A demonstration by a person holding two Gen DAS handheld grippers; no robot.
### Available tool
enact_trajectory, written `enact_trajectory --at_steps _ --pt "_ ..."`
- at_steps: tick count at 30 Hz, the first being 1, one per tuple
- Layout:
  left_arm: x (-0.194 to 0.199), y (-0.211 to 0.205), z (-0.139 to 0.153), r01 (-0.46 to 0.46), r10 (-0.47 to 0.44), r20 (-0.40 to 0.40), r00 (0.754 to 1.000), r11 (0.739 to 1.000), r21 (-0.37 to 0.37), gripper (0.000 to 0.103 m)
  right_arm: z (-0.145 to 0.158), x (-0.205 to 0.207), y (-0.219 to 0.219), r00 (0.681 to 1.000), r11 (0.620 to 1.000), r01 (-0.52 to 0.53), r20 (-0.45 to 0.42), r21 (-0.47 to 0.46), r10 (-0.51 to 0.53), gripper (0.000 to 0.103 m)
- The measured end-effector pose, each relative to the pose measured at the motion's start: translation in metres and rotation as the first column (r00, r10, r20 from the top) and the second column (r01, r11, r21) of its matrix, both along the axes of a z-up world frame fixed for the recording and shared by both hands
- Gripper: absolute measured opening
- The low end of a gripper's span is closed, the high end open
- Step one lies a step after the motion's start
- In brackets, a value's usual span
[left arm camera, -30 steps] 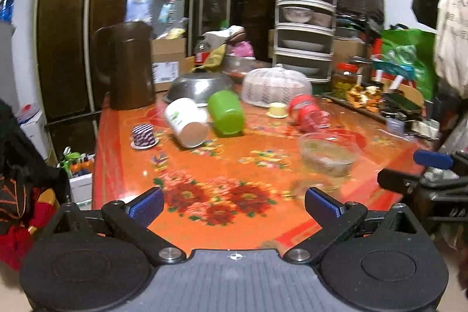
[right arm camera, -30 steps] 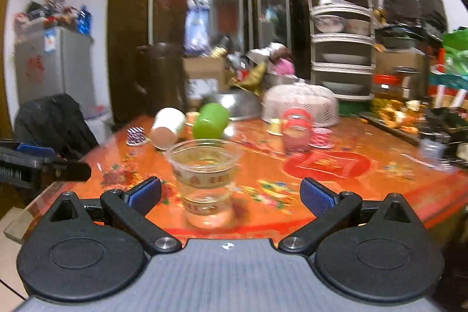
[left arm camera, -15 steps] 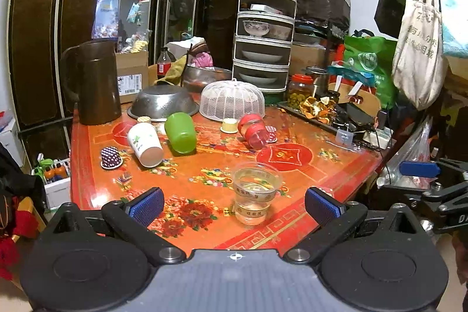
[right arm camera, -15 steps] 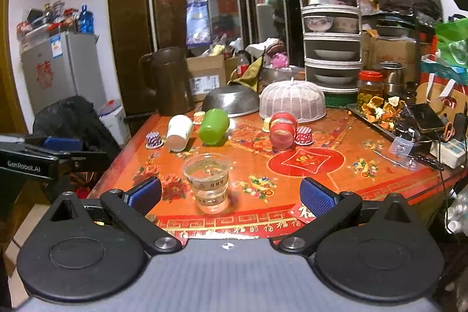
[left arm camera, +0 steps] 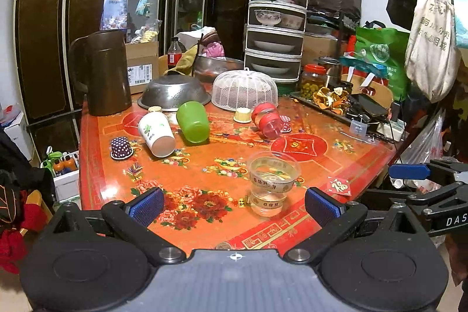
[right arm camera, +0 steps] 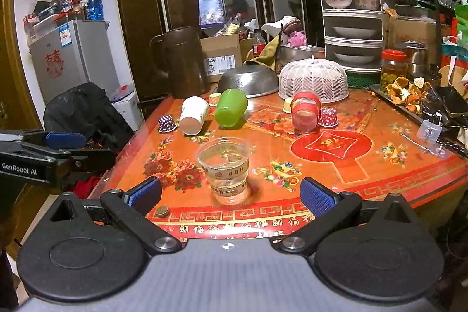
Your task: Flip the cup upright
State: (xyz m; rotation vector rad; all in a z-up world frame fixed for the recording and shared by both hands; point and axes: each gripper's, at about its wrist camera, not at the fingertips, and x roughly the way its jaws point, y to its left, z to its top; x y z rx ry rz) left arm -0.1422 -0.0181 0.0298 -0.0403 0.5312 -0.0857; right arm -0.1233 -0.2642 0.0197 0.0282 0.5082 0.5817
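A clear plastic cup (left arm camera: 273, 183) stands upright near the front edge of the red flowered table (left arm camera: 204, 171); it also shows in the right wrist view (right arm camera: 226, 170). A white paper cup (left arm camera: 156, 133), a green cup (left arm camera: 193, 122) and a red cup (left arm camera: 267, 120) lie on their sides farther back. My left gripper (left arm camera: 234, 202) is open and empty, held back above the table's front edge. My right gripper (right arm camera: 229, 195) is open and empty, just short of the clear cup.
A brown jug (left arm camera: 105, 72), a steel colander (left arm camera: 174, 92), a white mesh food cover (left arm camera: 245, 89) and a tiered dish rack (left arm camera: 276, 16) stand at the back. Small patterned paper cases (left arm camera: 120, 147) sit on the table. Clutter lines the right edge (left arm camera: 359, 107).
Both grippers have pulled back and risen away from the table. The clear cup now looks smaller and farther off. Nothing on the table has moved.
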Motion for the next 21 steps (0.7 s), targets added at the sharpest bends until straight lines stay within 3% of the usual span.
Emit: enact_trajectory --at_steps 21 --pt "0.003 -0.0012 -0.0052 -0.007 0.007 -0.015 1.0 1.0 -0.006 0.103 0.0011 0.001 -0.0031 1.0 1.0 -0.002 0.003 0.015 0.002 0.102"
